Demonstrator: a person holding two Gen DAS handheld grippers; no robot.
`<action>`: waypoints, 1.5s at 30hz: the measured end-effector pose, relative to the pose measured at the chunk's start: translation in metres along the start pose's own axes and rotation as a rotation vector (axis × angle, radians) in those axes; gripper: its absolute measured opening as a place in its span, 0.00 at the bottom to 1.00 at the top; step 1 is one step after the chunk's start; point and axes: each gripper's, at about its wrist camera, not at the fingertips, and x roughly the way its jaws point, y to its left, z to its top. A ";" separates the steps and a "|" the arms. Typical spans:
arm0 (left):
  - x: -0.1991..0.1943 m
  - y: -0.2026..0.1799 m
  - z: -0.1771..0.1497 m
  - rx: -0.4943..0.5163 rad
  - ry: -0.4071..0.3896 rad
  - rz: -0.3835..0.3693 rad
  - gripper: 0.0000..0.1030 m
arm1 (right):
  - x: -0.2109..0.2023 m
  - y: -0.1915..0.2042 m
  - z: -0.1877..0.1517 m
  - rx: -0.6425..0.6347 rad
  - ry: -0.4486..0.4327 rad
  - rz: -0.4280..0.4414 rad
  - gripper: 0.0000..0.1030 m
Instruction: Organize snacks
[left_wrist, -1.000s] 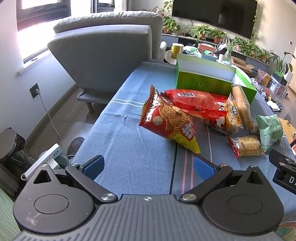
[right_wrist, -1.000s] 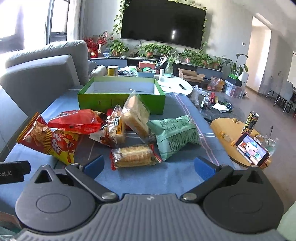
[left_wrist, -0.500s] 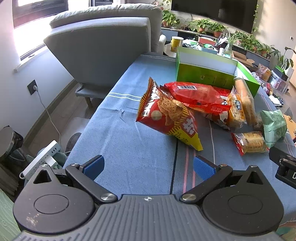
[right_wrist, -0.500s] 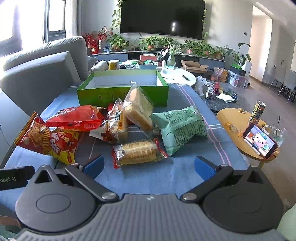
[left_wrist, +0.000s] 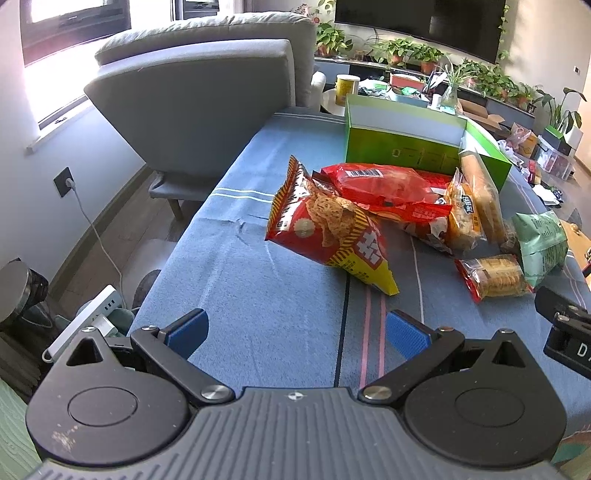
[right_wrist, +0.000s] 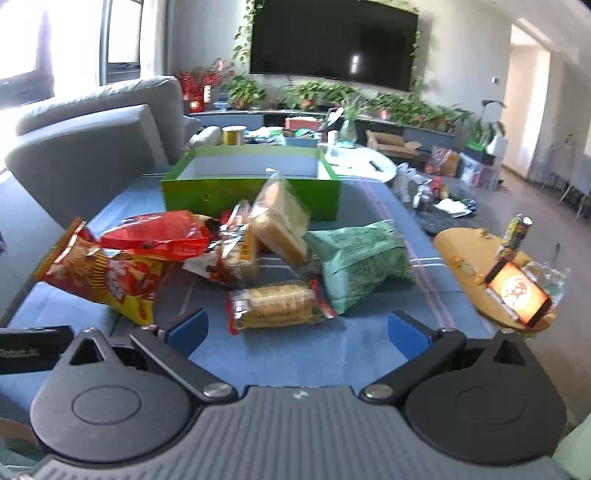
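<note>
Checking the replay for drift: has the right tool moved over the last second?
Yes. In the right wrist view, the green box sits lower and the biscuit pack sits nearer the right tool, so it has advanced toward the snacks.

My left wrist camera sits low over the near left end of the counter (left_wrist: 258, 295), looking forward and rightward along my jaws at the snack pile. My right wrist camera looks from the near edge straight down the counter (right_wrist: 369, 354), close behind the biscuit pack (right_wrist: 275, 304). Both share the snacks and green box (left_wrist: 402, 149) (right_wrist: 251, 194).
</note>
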 end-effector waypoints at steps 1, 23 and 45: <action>0.000 0.000 0.000 0.001 0.000 0.000 1.00 | 0.000 0.001 0.000 -0.004 0.000 -0.005 0.97; 0.000 -0.001 -0.001 0.002 0.006 -0.002 1.00 | 0.000 -0.004 0.000 0.041 0.019 0.031 0.97; 0.000 -0.001 -0.003 0.004 0.011 -0.004 1.00 | -0.001 -0.005 0.001 0.038 0.019 0.027 0.97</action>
